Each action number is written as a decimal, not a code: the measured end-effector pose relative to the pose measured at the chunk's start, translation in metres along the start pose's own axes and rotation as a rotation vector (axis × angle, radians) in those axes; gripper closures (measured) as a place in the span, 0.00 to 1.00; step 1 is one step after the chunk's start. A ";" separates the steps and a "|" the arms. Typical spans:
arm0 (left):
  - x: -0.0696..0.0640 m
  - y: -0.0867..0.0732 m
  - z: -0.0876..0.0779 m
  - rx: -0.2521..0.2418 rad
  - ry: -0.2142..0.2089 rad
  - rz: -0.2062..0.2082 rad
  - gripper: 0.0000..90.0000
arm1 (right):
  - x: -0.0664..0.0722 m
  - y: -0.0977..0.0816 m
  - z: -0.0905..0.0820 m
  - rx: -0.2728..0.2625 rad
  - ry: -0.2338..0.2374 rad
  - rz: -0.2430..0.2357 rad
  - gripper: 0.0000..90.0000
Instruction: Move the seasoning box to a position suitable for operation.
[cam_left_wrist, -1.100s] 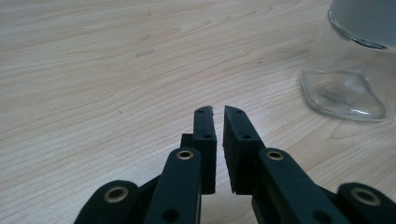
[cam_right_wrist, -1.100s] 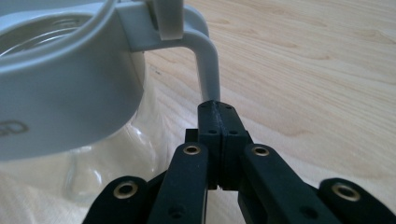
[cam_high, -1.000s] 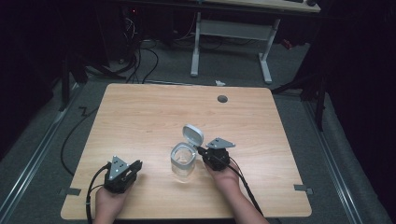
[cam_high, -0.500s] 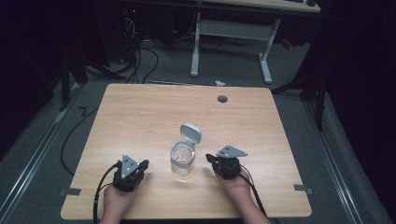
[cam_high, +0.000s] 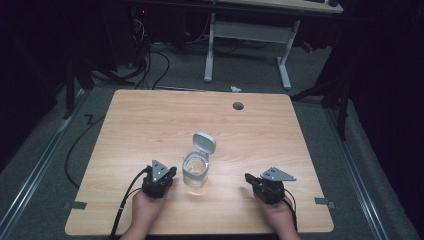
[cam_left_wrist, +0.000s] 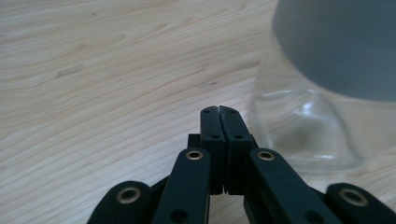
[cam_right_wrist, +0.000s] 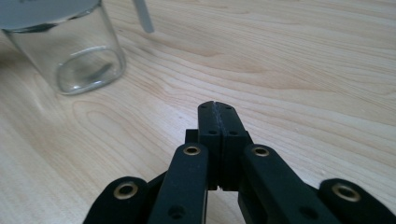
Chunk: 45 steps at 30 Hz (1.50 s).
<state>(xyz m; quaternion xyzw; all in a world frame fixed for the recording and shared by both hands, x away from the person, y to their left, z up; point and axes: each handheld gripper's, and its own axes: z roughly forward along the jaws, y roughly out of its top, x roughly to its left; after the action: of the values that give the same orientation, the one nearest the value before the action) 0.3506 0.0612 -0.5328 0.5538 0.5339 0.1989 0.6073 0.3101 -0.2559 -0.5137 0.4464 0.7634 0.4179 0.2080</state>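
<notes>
The left tongs (cam_left_wrist: 219, 111) have their jaws pressed flat together, holding nothing, the tips hanging just over the bare wood of the bench (cam_high: 150, 125). The right tongs (cam_right_wrist: 218, 107) are closed the same way, jaw against jaw and empty, also over bare wood.

A clear glass jar (cam_high: 195, 171) with a grey flip lid (cam_high: 204, 142) standing open at its far side sits between the two tongs. It is just beside the left tongs (cam_high: 165, 178), on their right, and clearly apart from the right tongs (cam_high: 254, 181), off to their left and a little ahead.

In the left gripper view the jar (cam_left_wrist: 308, 135) is cut off at the top and right edge, and its grey upper part is blurred. In the right gripper view the jar (cam_right_wrist: 74, 51) loses its rim to the top edge. From above, each hand (cam_high: 146, 210) is partly cut by the bottom edge.
</notes>
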 end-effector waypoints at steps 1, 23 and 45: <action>-0.004 -0.003 0.002 0.006 -0.005 0.002 0.99 | 0.001 0.000 0.000 0.003 -0.007 -0.003 1.00; -0.028 -0.010 -0.016 0.037 -0.094 0.006 1.00 | 0.009 0.000 0.004 0.036 -0.039 -0.031 1.00; -0.041 -0.026 -0.023 0.074 -0.153 0.008 0.99 | 0.012 -0.001 0.004 0.007 -0.016 -0.038 0.99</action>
<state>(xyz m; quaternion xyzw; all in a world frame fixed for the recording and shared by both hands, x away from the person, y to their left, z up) 0.3069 0.0295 -0.5337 0.5915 0.4905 0.1386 0.6248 0.3059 -0.2438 -0.5159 0.4358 0.7715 0.4078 0.2204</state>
